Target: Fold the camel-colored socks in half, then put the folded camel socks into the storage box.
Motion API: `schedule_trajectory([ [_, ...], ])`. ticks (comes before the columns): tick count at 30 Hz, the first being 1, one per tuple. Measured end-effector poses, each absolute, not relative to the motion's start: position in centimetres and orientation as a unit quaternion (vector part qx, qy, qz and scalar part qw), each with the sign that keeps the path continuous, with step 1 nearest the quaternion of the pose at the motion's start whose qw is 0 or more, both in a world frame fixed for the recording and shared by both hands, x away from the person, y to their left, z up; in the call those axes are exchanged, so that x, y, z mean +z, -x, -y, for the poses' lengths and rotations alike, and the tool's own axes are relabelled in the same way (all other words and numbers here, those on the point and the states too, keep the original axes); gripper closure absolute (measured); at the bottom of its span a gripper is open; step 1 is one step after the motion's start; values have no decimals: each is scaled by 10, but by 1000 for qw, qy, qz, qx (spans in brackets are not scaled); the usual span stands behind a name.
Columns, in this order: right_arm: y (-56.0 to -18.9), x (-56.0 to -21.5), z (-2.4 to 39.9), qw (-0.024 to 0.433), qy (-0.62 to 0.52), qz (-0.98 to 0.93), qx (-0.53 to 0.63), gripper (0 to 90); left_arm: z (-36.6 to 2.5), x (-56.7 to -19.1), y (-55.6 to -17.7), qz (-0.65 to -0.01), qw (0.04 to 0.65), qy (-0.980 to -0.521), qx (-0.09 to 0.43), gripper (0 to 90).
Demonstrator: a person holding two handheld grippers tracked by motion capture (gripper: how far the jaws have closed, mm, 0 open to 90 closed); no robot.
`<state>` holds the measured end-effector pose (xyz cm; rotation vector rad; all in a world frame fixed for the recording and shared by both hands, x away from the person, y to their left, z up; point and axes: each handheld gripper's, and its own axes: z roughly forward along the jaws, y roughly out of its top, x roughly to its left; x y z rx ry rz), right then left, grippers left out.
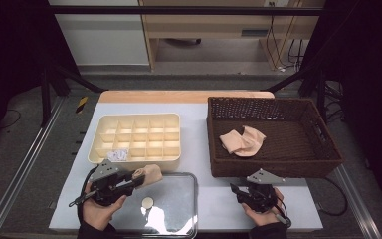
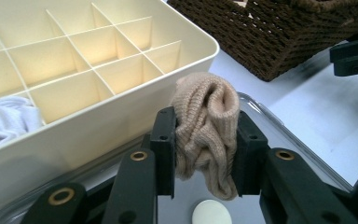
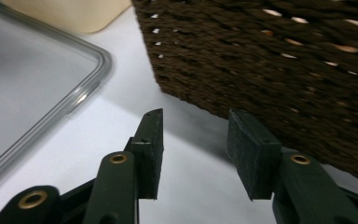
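My left gripper (image 1: 138, 178) is shut on a rolled beige knitted sock (image 1: 150, 174), held just above the near left of a clear plastic lid (image 1: 181, 211). In the left gripper view the sock (image 2: 206, 95) bulges up between the two pads of the left gripper (image 2: 205, 140). Behind it stands a cream divided organiser box (image 1: 134, 118) with a white sock (image 1: 118, 155) in a front compartment. My right gripper (image 1: 243, 189) is open over the table in front of the brown wicker basket (image 1: 273, 167). In the right gripper view nothing lies between the jaws of the right gripper (image 3: 195, 140).
More beige socks (image 1: 242, 141) lie inside the basket. A small round white disc (image 1: 147, 202) rests on the clear lid. The basket wall (image 3: 270, 60) rises close ahead of the right jaws. The white table top (image 1: 219, 199) shows between lid and right hand.
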<state>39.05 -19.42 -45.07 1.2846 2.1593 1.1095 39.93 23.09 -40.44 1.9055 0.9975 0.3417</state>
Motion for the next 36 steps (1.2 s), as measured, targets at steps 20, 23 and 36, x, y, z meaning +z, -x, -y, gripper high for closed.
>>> schedule_trajectory([
  [20, -385, -450, 213, 207, -478, -755, 398, 529, -243, -370, -431, -416, 432, -783, 166, 656],
  [23, -384, -450, 213, 205, -477, -756, 398, 529, -245, -368, -440, -424, 421, -783, 169, 656],
  [36, -386, -451, 213, 201, -477, -757, 399, 528, -259, -369, -472, -456, 387, -785, 162, 659],
])
